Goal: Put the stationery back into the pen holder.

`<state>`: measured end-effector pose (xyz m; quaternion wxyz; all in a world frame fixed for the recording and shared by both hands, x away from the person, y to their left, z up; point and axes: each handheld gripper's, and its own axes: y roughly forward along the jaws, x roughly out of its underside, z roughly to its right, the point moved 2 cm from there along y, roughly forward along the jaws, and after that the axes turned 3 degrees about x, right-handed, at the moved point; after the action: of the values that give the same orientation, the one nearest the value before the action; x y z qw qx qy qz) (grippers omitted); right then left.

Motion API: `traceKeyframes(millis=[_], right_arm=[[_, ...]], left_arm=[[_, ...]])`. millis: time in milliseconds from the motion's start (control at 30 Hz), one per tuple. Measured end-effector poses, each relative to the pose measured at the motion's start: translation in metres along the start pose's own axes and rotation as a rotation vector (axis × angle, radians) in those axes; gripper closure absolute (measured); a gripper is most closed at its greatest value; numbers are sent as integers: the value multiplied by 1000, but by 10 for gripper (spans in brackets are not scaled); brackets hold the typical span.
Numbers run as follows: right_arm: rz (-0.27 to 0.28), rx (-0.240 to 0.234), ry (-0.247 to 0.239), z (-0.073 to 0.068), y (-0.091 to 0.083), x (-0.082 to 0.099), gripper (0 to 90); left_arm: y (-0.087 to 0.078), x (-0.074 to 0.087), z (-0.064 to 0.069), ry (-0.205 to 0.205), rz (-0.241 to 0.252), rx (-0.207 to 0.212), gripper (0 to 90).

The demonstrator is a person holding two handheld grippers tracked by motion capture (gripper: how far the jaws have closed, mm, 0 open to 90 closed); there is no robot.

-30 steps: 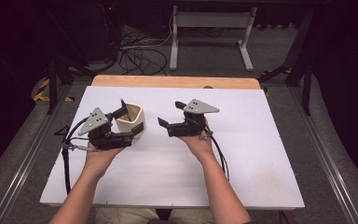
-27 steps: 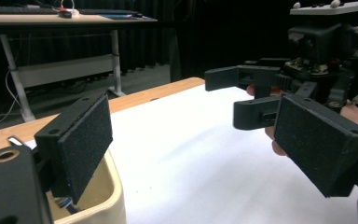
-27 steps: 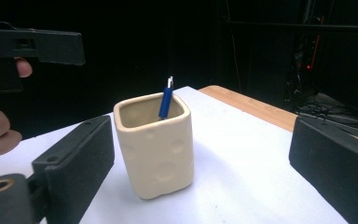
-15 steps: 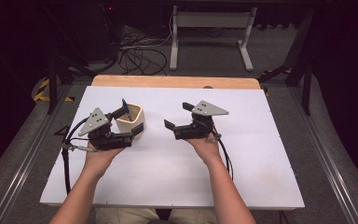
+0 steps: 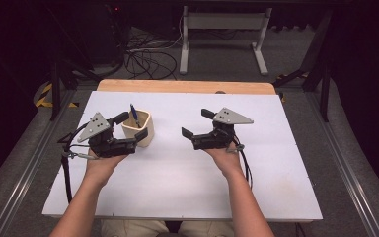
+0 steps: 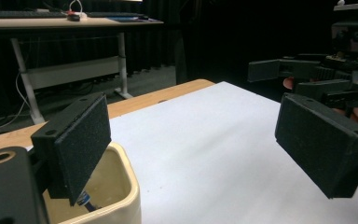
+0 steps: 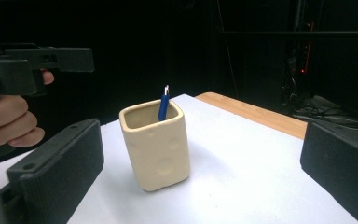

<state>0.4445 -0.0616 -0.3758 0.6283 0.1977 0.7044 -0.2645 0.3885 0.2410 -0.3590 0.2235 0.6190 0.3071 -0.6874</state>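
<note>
From above, a cream cup (image 5: 139, 128) with a blue pen (image 5: 134, 115) stands on the white table (image 5: 187, 182). The left gripper (image 5: 132, 126) has one jaw on each side of the cup, spread apart (whether they touch it is hard to tell). The right gripper (image 5: 197, 123) has just opened wide, with nothing inside. In the left gripper view, one pad (image 6: 77, 147) dips over the cup's rim. In the right gripper view, the cup stands upright between the wide jaws, farther off.

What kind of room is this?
Probably a lab or workshop, not a home: dark curtains all around, loose cables on the floor, a metal desk frame, and a white-topped table.
</note>
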Motion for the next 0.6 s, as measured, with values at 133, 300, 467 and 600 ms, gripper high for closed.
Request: traceKeyframes(millis=[133, 300, 467, 600], right_arm=[[13, 1, 13, 3, -8, 0, 0], [29, 10, 20, 6, -18, -2, 0], [43, 17, 27, 11, -27, -4, 0], [51, 27, 31, 14, -34, -6, 0]], left_arm=[[0, -1, 0, 3, 0, 1, 111], [-2, -2, 0, 4, -1, -1, 109], [-3, -2, 0, 2, -1, -4, 108], [-4, -3, -1, 6, -4, -4, 107]])
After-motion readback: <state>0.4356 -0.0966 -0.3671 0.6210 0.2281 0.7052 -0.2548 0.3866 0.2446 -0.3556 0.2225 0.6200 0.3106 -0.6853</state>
